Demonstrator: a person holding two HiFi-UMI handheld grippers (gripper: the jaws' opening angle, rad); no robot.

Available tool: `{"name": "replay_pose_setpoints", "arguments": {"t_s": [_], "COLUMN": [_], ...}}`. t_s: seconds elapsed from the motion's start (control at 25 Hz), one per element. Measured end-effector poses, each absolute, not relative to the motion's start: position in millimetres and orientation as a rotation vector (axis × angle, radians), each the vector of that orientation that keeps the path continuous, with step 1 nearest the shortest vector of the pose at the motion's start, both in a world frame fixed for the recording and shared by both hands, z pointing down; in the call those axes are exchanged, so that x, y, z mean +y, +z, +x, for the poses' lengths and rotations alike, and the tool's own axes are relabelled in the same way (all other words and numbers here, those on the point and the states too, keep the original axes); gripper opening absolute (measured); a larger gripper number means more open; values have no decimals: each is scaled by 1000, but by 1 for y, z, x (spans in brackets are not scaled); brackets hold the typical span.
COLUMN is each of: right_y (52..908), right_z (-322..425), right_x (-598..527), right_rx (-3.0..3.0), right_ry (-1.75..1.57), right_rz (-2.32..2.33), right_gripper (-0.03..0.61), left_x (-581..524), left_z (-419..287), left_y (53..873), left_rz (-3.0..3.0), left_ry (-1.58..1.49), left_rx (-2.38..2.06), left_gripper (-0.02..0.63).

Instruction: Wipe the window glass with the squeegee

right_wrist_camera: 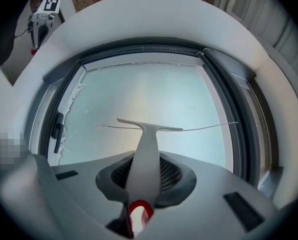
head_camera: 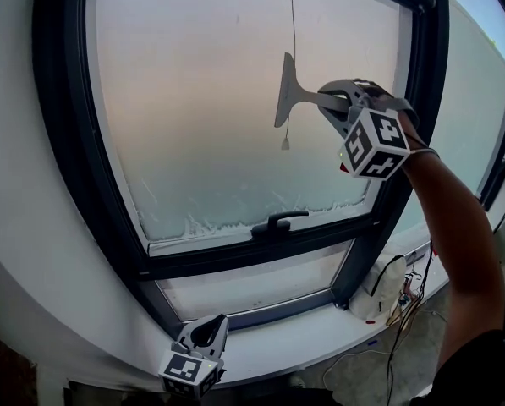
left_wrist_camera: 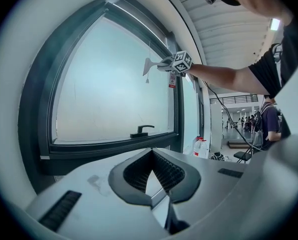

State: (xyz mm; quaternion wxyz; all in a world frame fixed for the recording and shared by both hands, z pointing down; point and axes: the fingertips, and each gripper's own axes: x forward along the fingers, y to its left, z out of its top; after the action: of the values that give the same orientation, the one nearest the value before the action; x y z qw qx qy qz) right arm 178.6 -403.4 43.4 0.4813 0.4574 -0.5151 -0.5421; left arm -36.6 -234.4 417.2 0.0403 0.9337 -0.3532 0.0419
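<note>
The grey squeegee (head_camera: 288, 91) is held by its handle in my right gripper (head_camera: 332, 108), which is shut on it. Its blade stands upright against the upper right part of the frosted window glass (head_camera: 201, 108). In the right gripper view the handle (right_wrist_camera: 148, 154) runs out between the jaws to the blade. A band of white foam (head_camera: 227, 222) lies along the glass's lower edge. My left gripper (head_camera: 208, 332) hangs low by the window sill, shut with nothing in it. The left gripper view shows the squeegee (left_wrist_camera: 148, 65) far up ahead.
A black window handle (head_camera: 279, 221) sits on the lower frame. A thin cord with a pull (head_camera: 284, 142) hangs in front of the glass beside the blade. A white bag and cables (head_camera: 381, 288) lie on the sill at the right. A white jug (left_wrist_camera: 201, 146) stands further right.
</note>
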Motion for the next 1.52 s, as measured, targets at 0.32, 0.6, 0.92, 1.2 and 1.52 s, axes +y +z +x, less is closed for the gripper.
{"name": "replay_pose_setpoints", "arguments": {"t_s": [0.32,0.6,0.92,1.2,1.52], "right_y": [118,232,354,441,475], "right_z": [155,136,170,244,278], "right_x": [-338,-285,-176,-61,48], "right_rx": [-1514,-1774,-2269,-2448,-2543], "right_ry": [-1237,-1056,-534,-17,92], "right_rz": [1230,1199,1395,1566,1539], "right_gripper": [52,52,52,52,52], "left_x": [-236,-214,-155,-74,40], "left_z": [-37,-27,-11,38,97], "left_y": [424,427,450,472,488], "left_rz": [2881,2883,2831,2734,2708], "left_ry": [159,142,184,165,202], "left_rx": [-1015,-985,-1102,-1189,-1186], "left_gripper": [0,0,0,0,0]}}
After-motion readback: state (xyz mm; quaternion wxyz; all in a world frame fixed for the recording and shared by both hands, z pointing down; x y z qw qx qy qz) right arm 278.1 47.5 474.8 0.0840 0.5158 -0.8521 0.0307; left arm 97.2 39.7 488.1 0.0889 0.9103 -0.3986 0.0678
